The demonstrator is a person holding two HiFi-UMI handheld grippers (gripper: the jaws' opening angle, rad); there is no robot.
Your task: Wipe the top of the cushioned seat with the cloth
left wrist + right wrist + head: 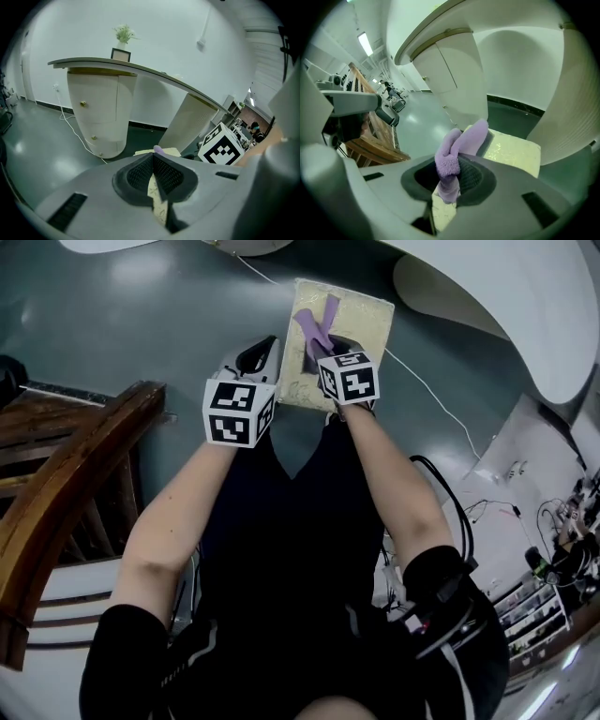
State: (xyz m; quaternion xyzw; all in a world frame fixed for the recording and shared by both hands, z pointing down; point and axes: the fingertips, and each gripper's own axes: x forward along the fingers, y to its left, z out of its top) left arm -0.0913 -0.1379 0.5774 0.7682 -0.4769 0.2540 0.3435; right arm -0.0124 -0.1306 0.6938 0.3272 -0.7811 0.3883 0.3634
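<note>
**Two grippers at the cushioned seat, cloth in the right one**

Head view: both grippers are held out over the grey-green floor. The right gripper is above the cream seat with the purple cloth sticking out ahead of it over the seat top. The left gripper is at the seat's left edge. A curved wooden rail lies to the left.

Left gripper view: the left gripper's jaws are pressed together with nothing between them. A strip of the patterned seat shows below them, and a white curved counter stands beyond.

Right gripper view: the right gripper is clenched on the cloth, whose folded ends rise past the jaws. The seat lies just beyond.
</note>
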